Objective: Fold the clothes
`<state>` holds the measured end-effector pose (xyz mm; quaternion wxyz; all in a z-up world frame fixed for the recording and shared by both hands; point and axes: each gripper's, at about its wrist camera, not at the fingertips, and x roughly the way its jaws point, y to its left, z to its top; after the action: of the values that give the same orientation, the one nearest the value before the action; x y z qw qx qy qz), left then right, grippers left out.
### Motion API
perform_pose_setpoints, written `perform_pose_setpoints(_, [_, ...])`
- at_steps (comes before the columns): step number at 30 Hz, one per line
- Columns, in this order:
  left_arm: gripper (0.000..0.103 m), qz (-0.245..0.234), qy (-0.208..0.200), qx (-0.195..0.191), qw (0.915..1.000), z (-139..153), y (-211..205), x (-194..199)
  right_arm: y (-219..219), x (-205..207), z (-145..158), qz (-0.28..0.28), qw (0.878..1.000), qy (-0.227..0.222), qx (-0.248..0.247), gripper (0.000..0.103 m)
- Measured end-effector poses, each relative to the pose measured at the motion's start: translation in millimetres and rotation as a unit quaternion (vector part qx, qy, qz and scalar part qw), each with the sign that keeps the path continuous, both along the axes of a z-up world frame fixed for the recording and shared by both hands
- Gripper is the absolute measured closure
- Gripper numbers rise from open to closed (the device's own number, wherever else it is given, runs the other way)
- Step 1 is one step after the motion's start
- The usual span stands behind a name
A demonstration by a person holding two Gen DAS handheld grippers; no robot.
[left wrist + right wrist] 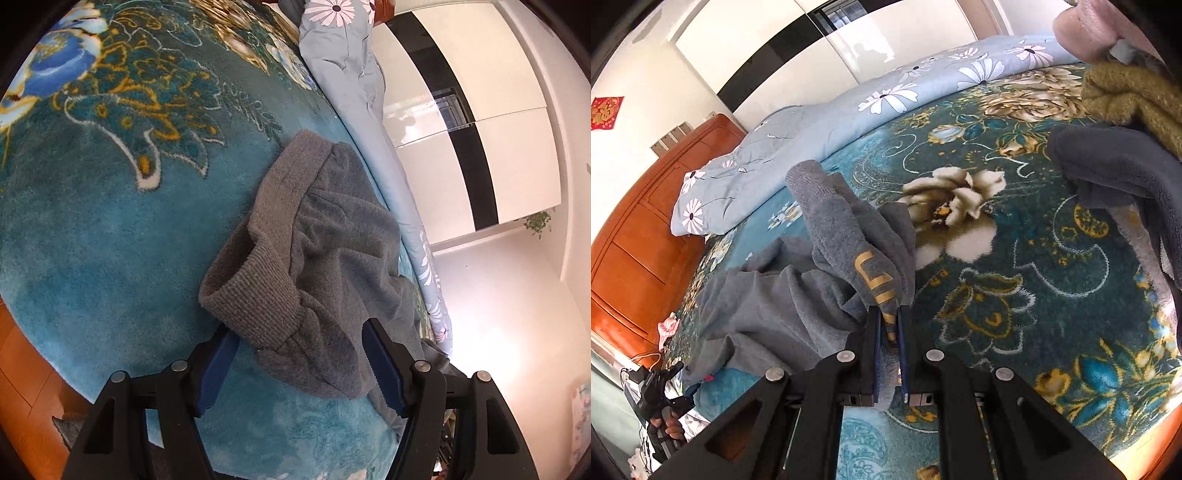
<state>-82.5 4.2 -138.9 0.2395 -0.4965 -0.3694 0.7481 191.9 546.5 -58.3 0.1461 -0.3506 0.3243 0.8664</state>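
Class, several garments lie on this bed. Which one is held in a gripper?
The grey sweatshirt with gold lettering: the right gripper pinches it, unlike the dark fleece and mustard knit, which lie untouched.

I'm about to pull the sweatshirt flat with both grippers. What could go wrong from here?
1. The right gripper pinches only a narrow fold of the grey sweatshirt by the gold lettering; a hard pull may slip it free.
2. The left gripper is open around the ribbed cuff, so pulling now would likely drag the sweatshirt one-sided.
3. The plush blanket could snag and bunch the fabric.

Both wrist views look closely along their jaws (sharing the grey sweatshirt (325, 251)).
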Motion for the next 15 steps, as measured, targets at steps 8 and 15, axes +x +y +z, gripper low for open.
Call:
perform_pose_setpoints(8, [0.082,-0.002,0.033,-0.022,0.9992,26,1,-27,3,-8,19,0.013,0.999,0.029,-0.023,0.097])
perform_pose_setpoints(15, [0.084,-0.012,0.118,-0.003,0.9930,126,10,-114,22,-64,98,0.034,0.992,0.121,-0.017,0.099])
